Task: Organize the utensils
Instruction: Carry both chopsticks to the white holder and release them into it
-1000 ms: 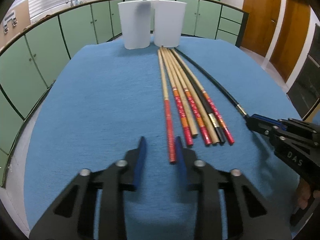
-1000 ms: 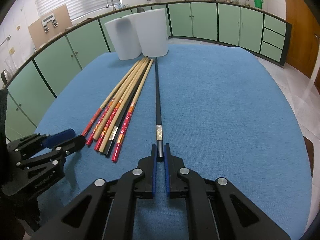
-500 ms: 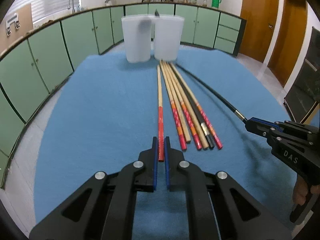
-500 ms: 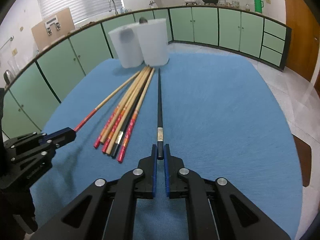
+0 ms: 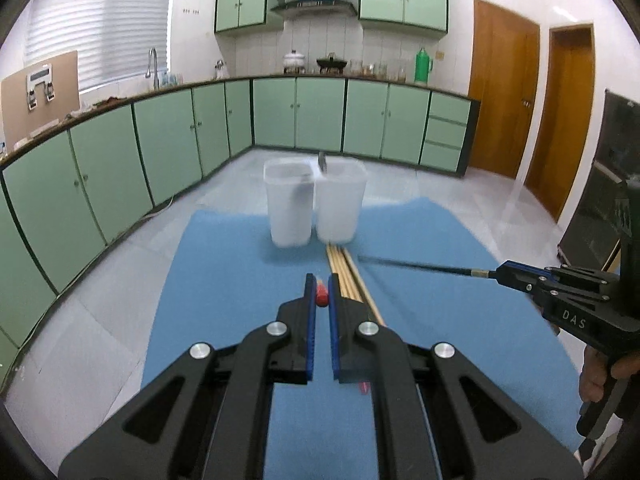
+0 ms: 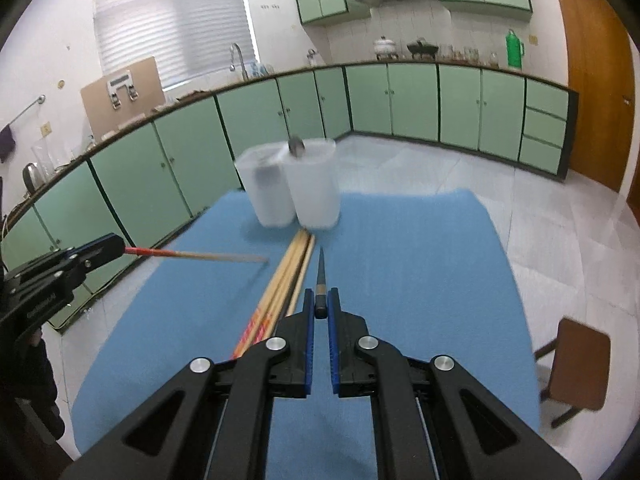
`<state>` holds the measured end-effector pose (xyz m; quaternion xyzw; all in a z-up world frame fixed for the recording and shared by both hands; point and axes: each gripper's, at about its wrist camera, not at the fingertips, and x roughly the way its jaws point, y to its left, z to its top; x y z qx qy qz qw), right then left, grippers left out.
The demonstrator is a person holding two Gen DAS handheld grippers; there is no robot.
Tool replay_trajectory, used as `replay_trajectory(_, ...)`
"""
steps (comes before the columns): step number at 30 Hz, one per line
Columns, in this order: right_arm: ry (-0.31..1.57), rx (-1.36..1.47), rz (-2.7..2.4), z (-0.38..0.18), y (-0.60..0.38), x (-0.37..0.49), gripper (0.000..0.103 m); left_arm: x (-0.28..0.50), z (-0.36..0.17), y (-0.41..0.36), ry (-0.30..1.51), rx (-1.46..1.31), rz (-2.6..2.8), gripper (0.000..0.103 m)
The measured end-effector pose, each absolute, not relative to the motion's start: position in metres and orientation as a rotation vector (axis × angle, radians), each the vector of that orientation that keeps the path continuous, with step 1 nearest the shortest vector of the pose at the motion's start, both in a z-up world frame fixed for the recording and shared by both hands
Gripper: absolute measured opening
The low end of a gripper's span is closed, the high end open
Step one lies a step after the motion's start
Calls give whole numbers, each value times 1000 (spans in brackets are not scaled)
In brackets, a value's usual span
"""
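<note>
My left gripper is shut on a wooden chopstick with a red end, held above the blue cloth; in the right wrist view the chopstick points right from that gripper. My right gripper is shut on a black chopstick, also lifted; it shows in the left wrist view pointing left from the gripper. Several wooden chopsticks lie on the cloth. Two white translucent containers stand side by side at the far end.
The blue cloth covers the table. A dark utensil sticks up from the containers. A wooden chair stands to the right of the table. Green cabinets line the walls.
Both grippers have lifted with their chopsticks off the cloth and risen well above the table. Each chopstick now hangs free in the air, pointing toward the containers.
</note>
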<state>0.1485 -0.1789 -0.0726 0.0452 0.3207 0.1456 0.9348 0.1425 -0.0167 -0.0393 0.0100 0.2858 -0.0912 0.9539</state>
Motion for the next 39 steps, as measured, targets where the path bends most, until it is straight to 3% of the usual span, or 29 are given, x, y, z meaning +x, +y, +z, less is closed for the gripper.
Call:
replay_trajectory(18,616,14,406,22,-171,219,6,187,26,-15,472,-24,-263,5)
replay_trajectory(32,419,57,433,123,-167,278,6,223,105,-11,280,25,-246,5)
replay_trajectory(39,389,44,389,124,-153,322,6,273,98,-14,324,6,-248,5)
